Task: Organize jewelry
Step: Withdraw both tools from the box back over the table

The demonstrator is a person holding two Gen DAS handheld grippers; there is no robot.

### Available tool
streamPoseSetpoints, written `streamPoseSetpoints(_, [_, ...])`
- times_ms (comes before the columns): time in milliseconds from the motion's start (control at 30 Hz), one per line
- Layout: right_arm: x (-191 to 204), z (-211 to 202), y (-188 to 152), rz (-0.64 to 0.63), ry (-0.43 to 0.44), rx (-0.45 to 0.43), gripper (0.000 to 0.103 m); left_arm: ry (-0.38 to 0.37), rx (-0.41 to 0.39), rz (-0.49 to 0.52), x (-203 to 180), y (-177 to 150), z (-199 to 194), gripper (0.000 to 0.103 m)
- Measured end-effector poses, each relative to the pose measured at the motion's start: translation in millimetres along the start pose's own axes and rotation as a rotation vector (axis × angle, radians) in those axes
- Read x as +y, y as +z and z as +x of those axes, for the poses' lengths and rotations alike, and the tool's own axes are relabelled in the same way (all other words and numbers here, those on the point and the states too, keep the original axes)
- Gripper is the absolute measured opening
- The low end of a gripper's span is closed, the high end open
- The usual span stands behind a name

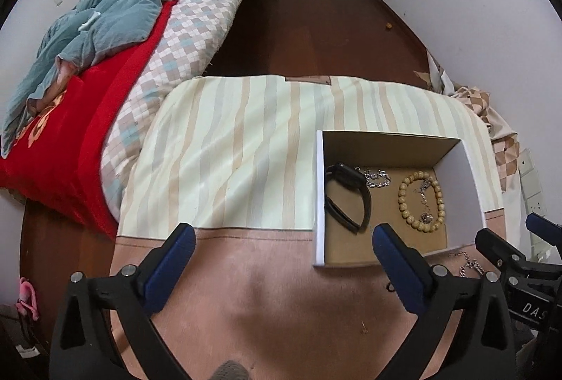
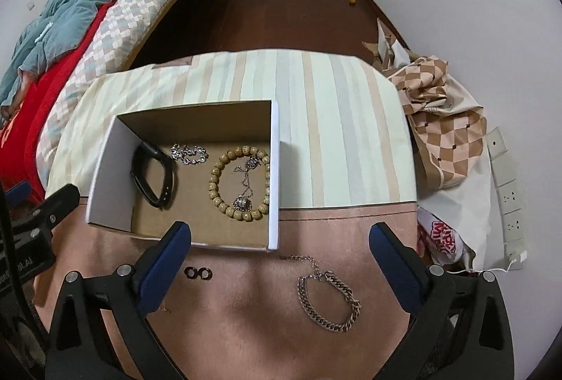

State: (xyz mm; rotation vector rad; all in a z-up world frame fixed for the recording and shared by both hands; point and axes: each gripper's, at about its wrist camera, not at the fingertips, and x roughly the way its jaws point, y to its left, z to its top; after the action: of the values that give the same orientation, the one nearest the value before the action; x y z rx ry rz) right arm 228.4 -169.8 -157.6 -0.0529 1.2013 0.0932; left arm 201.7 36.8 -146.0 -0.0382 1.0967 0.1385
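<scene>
Item: curb-chain bracelet (image 2: pixel 328 295), metal, limp, probably slippery; lies on the counter (image 2: pixel 246 327) just outside the cardboard box (image 2: pixel 275 176). Pinch across the links. Your right hand-held gripper (image 2: pixel 279 236) and left hand-held gripper (image 1: pixel 282 236) both stand released, empty.

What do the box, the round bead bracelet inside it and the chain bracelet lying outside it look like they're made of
Box: cardboard, by its plain brown matte inside and thin white-faced walls.
Bead bracelet: probably wood or seed beads, tan and speckled with a dull sheen; could be resin.
Chain bracelet: metal, silver-grey interlocked links with bright glints; which metal can't be told.
</scene>
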Motion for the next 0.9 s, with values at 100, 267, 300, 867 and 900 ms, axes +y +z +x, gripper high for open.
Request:
streamPoseSetpoints(100, [1.4,-16.0,-4.0,0.0,0.004,-0.032,0.102,0.002,-0.031,-0.001,0.2,-5.0,-16.5,0.103])
streamPoseSetpoints(267, [6.5,-52.1,-12.6,-0.007,0.002,-0.103,0.102,0.001,-0.082,-0.001,0.0,-17.0,-51.7,0.103])
streamPoseSetpoints(300, [8.0,-60.9,-15.6,-0.01,0.002,-0.119,0.102,-0.005,-0.09,0.0,0.1,-19.2,-58.2,0.103])
streamPoseSetpoints(867, [12.0,-171.3,-63.1,-0.009,0.017,-0.277,0.102,-0.036,-0.19,0.002,0.2,-50.5,-140.6,0.103])
streamPoseSetpoints(900, [10.9,-175.5,-66.2,-0.006,0.026,-0.28,0.102,-0.038,-0.191,-0.006,0.8,-53.3,-141.7,0.103])
